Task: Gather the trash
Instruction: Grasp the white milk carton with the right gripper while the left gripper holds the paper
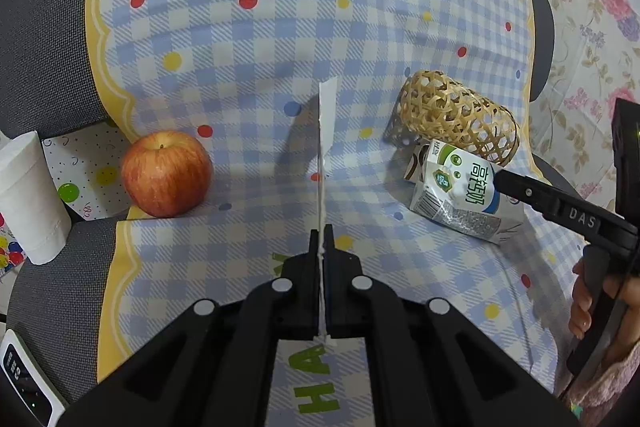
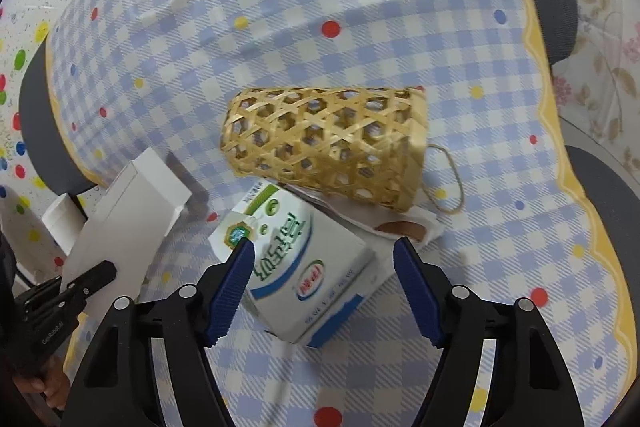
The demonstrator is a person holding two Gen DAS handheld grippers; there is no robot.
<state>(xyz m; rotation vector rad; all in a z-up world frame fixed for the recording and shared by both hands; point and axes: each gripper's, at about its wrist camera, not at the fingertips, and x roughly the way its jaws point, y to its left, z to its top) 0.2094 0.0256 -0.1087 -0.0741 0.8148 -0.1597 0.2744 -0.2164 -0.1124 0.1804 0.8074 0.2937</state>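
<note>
Left gripper clamped on a flat white card, held edge-on above the cloth; the right wrist view shows the same card broadside, left of the carton. Right gripper wide open, fingers straddling the milk carton, not closed on it. One blue pad sits at the carton's left edge, the other pad is clear of its right side. Carton lies on its side just in front of the basket, touching or nearly so. Basket also lies on its side, with a brown-and-white wrapper under it. Apple well left of the carton, paper cup further left.
</note>
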